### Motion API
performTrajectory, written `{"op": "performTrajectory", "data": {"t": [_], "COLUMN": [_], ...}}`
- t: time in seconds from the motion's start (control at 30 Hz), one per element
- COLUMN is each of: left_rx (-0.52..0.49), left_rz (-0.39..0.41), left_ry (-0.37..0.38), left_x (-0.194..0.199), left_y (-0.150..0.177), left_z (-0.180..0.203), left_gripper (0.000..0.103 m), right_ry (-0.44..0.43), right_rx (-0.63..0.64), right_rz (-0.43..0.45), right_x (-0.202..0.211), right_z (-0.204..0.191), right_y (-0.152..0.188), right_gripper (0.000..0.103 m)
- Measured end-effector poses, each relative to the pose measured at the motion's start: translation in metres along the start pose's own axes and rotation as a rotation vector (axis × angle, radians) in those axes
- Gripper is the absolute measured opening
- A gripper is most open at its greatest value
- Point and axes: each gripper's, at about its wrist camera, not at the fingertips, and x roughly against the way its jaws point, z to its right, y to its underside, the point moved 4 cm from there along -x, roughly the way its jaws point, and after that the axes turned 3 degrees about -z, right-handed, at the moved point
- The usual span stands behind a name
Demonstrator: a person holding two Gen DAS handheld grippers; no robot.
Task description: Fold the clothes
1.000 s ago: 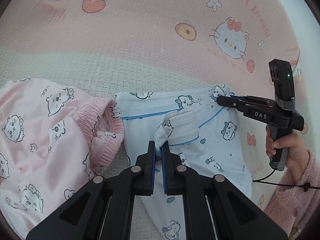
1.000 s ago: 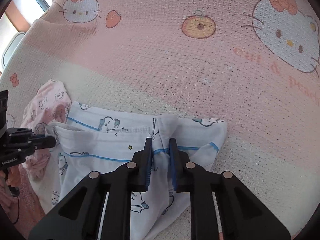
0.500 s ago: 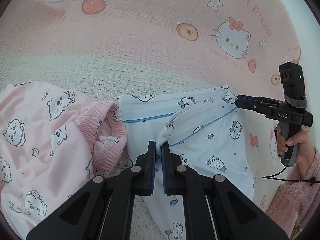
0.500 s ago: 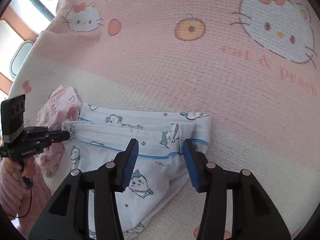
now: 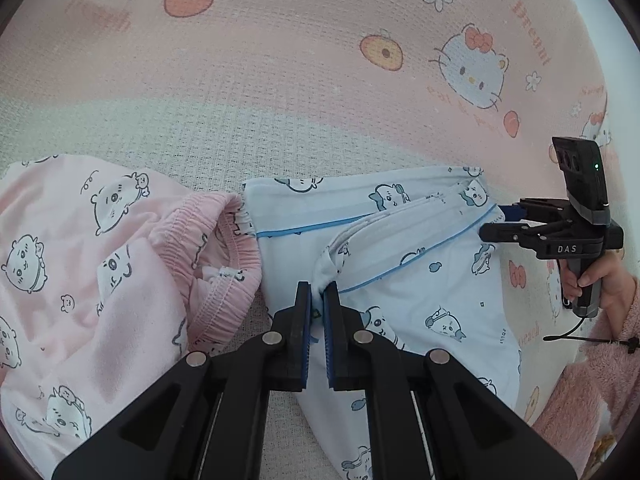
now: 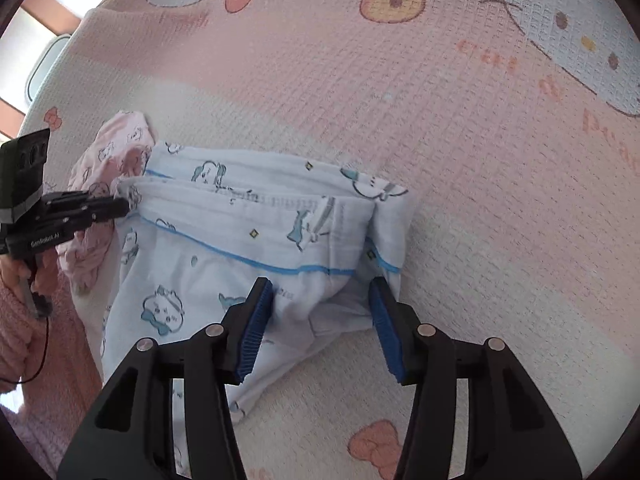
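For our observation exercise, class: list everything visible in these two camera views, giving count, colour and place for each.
Blue garment: one, pale blue with cartoon print and blue piping, middle of the blanket.
Pink garment: one, pink with cartoon print, touching the blue garment's left side.
Blanket: one, pink and cream waffle weave with cat prints, under everything.
Left tongs: black with blue pads, shut on the blue garment's edge.
Right tongs: black with blue pads, open over the blue garment's right end.
Right hand: one, pink fleece sleeve, holding the handle.

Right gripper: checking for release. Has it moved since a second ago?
Yes. The right gripper opened and backed rightward off the white-blue cartoon-print pyjama garment.
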Motion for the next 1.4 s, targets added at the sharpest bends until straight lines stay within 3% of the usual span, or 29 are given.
{"op": "performTrajectory", "data": {"t": [0.13,0.33,0.5,0.57,0.6,0.63,0.93,1.0,1.07,1.23,1.27,1.33,1.37,1.4], "left_rx": [-0.011,-0.04,-0.013,0.003,0.003,0.0,-0.021,0.006,0.013,0.053,0.045,0.03,0.02,0.01], "left_rz": [-0.004,-0.015,-0.009,-0.004,-0.002,-0.001,0.009,-0.035,-0.071,0.008,0.013,0.017,0.024,0.032], "left_ry": [0.005,0.002,0.027,0.051,0.053,0.051,0.033,-0.004,-0.088,-0.042,-0.034,-0.015,-0.021,-0.031], "left_x": [-0.001,-0.004,-0.002,-0.001,0.0,0.0,0.003,-0.012,-0.025,-0.002,-0.001,0.001,-0.001,-0.003], "left_y": [-0.002,-0.005,-0.005,-0.005,-0.009,-0.013,-0.048,-0.05,-0.048,-0.042,-0.039,-0.032,-0.031,-0.03], "left_z": [0.002,0.008,0.004,0.001,0.001,0.0,-0.003,-0.014,-0.028,-0.032,-0.028,-0.021,-0.017,-0.013], "left_gripper": [0.006,0.006,0.006,0.006,0.006,0.006,0.005,0.006,0.006,0.006,0.009,0.028,0.036,0.036], "right_ry": [0.036,0.025,-0.051,-0.152,-0.202,-0.214,-0.052,-0.026,-0.042,-0.099,-0.061,0.029,0.072,0.079], "right_rx": [0.004,0.094,-0.012,-0.081,-0.122,-0.157,-0.205,-0.248,-0.298,-0.36,-0.345,-0.328,-0.324,-0.314], "right_rz": [-0.06,0.009,0.012,0.061,0.089,0.12,0.182,0.155,0.156,0.238,0.257,0.281,0.285,0.281], "right_x": [0.008,0.012,-0.008,-0.002,0.002,0.006,0.019,0.008,0.002,0.021,0.027,0.035,0.037,0.036], "right_z": [0.01,-0.017,-0.013,-0.009,-0.006,-0.001,0.014,0.023,0.03,0.037,0.035,0.034,0.034,0.033], "right_y": [0.011,0.004,-0.008,-0.012,-0.014,-0.015,-0.023,-0.02,-0.016,-0.007,-0.007,-0.009,-0.011,-0.013], "right_gripper": [0.052,0.056,0.057,0.041,0.023,0.014,0.008,0.009,0.01,0.037,0.038,0.052,0.053,0.053]}}
